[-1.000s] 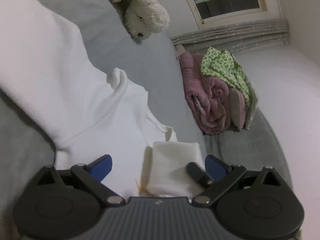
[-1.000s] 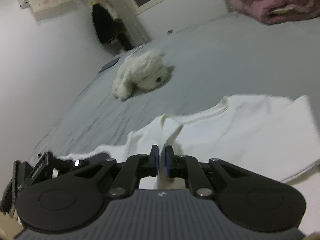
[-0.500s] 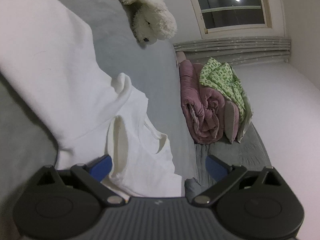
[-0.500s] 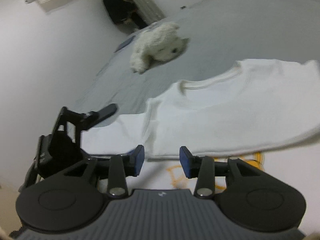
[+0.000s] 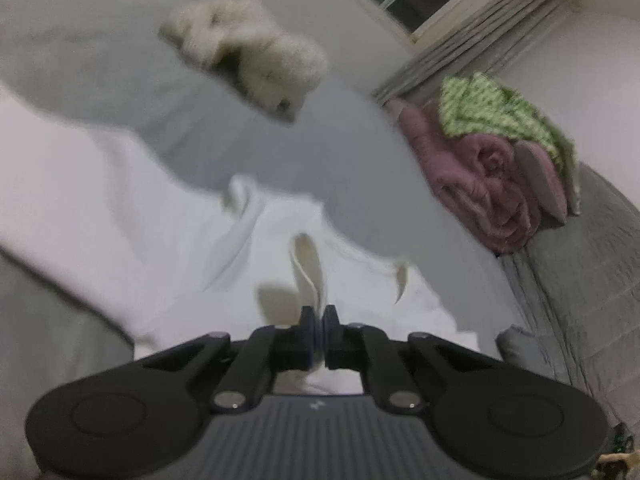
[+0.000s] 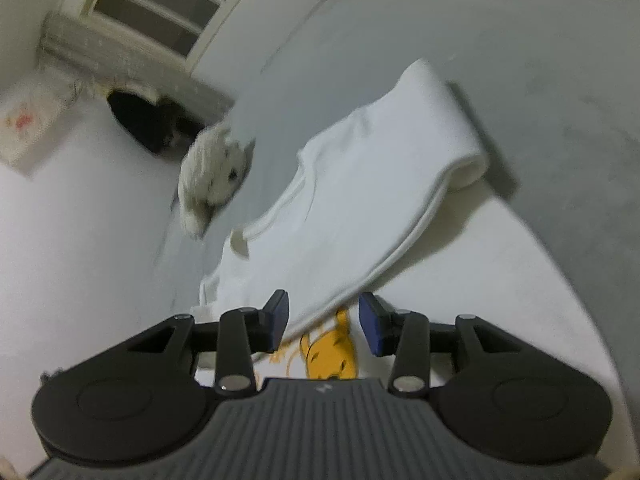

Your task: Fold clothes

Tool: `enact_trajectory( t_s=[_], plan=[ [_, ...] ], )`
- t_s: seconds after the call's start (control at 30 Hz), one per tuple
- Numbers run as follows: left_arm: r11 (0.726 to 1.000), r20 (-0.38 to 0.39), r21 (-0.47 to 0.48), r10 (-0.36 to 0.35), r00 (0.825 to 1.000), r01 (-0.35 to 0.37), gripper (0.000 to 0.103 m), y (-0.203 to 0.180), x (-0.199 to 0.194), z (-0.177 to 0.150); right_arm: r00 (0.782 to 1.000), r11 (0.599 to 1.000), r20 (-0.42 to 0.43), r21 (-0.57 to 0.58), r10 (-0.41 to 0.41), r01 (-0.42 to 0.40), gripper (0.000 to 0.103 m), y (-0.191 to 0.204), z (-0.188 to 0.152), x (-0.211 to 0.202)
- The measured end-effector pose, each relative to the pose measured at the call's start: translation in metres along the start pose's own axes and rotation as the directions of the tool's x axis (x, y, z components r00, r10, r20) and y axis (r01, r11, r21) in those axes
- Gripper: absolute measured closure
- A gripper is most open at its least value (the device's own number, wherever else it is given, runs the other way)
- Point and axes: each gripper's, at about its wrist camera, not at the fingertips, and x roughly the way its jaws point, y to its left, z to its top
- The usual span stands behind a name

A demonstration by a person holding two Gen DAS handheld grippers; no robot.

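We see the white cotton T-shirt (image 5: 120, 208) spread on the grey bed (image 5: 352, 168), filling the left and centre of the left wrist view. At lower centre of that view our left gripper (image 5: 319, 330) is clenched on a raised ridge of the shirt's fabric, the blue-padded fingers (image 5: 307, 334) pressed together with cloth between them. A fluffy white plush dog (image 5: 256, 56) lies at the upper centre, and a rolled pink blanket (image 5: 476, 184) with a green patterned cloth (image 5: 496, 112) on top sits at the right edge.

In the right wrist view the shirt (image 6: 372, 184) lies partly folded over itself, and a yellow cartoon print (image 6: 332, 356) shows at lower centre. Our right gripper (image 6: 323, 322) is released, its fingers (image 6: 370, 324) spread apart on either side of the folded hem. The plush dog (image 6: 212, 172) rests at centre left.
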Motion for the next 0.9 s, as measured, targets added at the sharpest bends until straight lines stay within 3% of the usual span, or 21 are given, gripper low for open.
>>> enact_trajectory(
  t_s=[0.13,0.27,0.37,0.5,0.53,0.57,0.6,0.73,0.83,0.9],
  plan=[
    [1.0,0.074,0.026,0.001,0.997,-0.003,0.099,0.001,-0.022,0.013,0.997,0.993,0.055,0.101,0.051,-0.056,0.058,-0.017,0.008,-0.006],
    [0.997,0.113,0.056,0.039,0.993,-0.045,0.099,0.008,-0.035,0.023,0.983,0.974,0.152,0.188,0.101,-0.13,0.05,-0.029,0.017,-0.011],
    [0.996,0.095,0.057,0.059,0.994,-0.065,0.099,0.019,-0.028,0.021,0.967,0.948,0.219,0.257,0.133,-0.188,0.049,-0.04,0.023,-0.012],
    [0.992,0.07,0.058,0.11,0.992,-0.114,0.099,0.03,-0.018,0.015,0.948,0.952,0.304,0.249,0.096,-0.176,0.051,-0.042,0.028,-0.017],
    [0.99,0.071,0.067,0.121,0.99,-0.126,0.099,0.03,-0.018,0.014,0.943,0.96,0.326,0.233,0.072,-0.153,0.062,-0.04,0.028,-0.019],
    [0.988,0.072,0.075,0.132,0.989,-0.138,0.099,0.03,-0.018,0.013,0.942,0.974,0.334,0.201,0.034,-0.106,0.081,-0.036,0.028,-0.019],
    [0.985,0.073,0.084,0.144,0.987,-0.15,0.099,0.03,-0.019,0.012,0.945,0.987,0.326,0.16,-0.023,-0.031,0.091,-0.031,0.029,-0.018],
    [0.973,0.078,0.117,0.188,0.979,-0.197,0.098,0.03,-0.02,0.008,0.945,0.983,0.282,-0.03,-0.164,0.18,0.096,-0.014,0.024,-0.005],
    [0.962,0.083,0.142,0.221,0.972,-0.231,0.091,0.029,-0.021,0.005,0.945,0.972,0.27,-0.091,-0.184,0.215,0.092,-0.005,0.023,-0.004],
    [0.954,0.089,0.154,0.246,0.965,-0.257,0.074,0.03,-0.022,0.004,0.95,0.972,0.253,-0.103,-0.181,0.212,0.085,-0.003,0.023,-0.004]
  ],
)
